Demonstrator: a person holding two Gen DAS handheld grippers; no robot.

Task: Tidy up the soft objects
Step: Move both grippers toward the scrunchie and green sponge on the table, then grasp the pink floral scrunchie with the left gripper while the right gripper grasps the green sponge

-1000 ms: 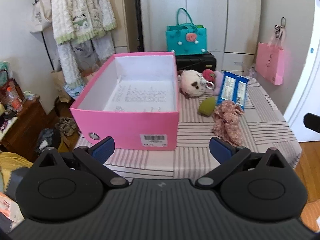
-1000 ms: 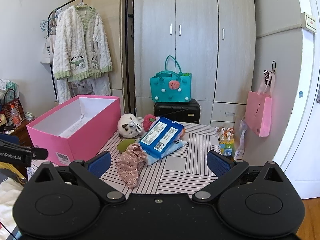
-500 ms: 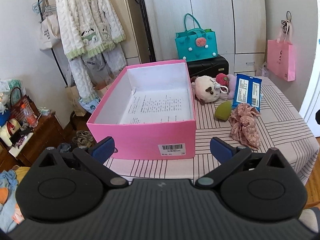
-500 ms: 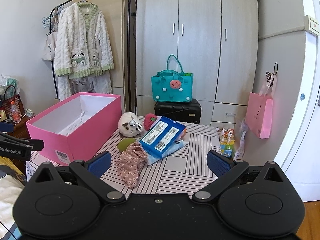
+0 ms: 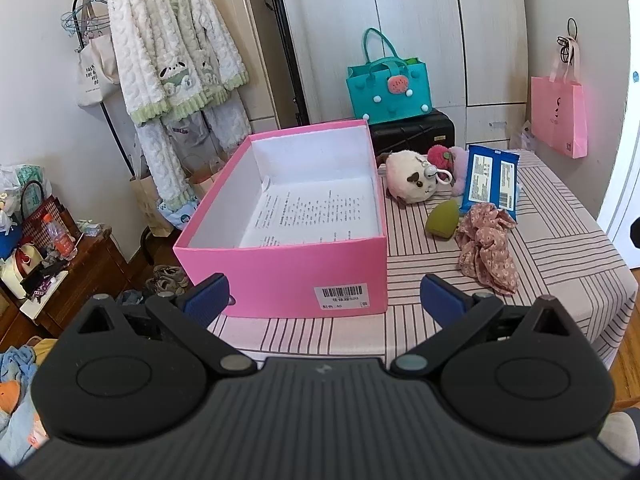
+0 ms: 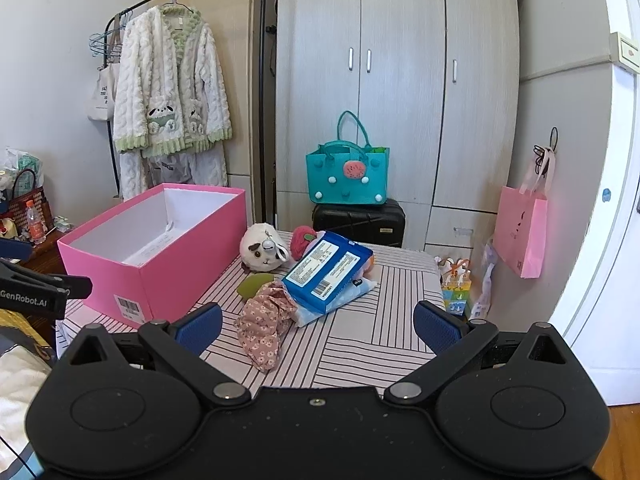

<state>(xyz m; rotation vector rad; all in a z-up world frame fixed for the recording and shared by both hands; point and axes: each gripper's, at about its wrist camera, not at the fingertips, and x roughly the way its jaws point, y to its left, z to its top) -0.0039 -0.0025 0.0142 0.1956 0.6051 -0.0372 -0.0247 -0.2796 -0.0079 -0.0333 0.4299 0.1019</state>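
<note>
An open pink box [image 5: 288, 268] [image 6: 188, 256] with a printed sheet on its floor stands on the striped table [image 5: 560, 248]. To its right lie a white plush toy [image 5: 412, 180] [image 6: 262, 254], a red plush [image 5: 438, 156], a green sponge [image 5: 442, 220] [image 6: 254, 283], a floral pink cloth [image 5: 486, 250] [image 6: 262, 326] and a blue wipes pack [image 5: 490, 182] [image 6: 328, 276]. My left gripper [image 5: 324, 298] is open, held back in front of the box's near wall. Also open and holding nothing, my right gripper [image 6: 318, 328] hovers near the table's front edge, by the cloth.
A teal bag [image 6: 346, 176] sits on a black suitcase [image 6: 358, 220] behind the table. A pink bag [image 6: 520, 232] hangs on the right wall. A clothes rack with a white robe [image 5: 176, 60] and a cluttered wooden stand [image 5: 52, 272] are on the left.
The left gripper has pulled back and risen, so the box and table look smaller and farther. The right gripper has shifted only slightly. Both stay open.
</note>
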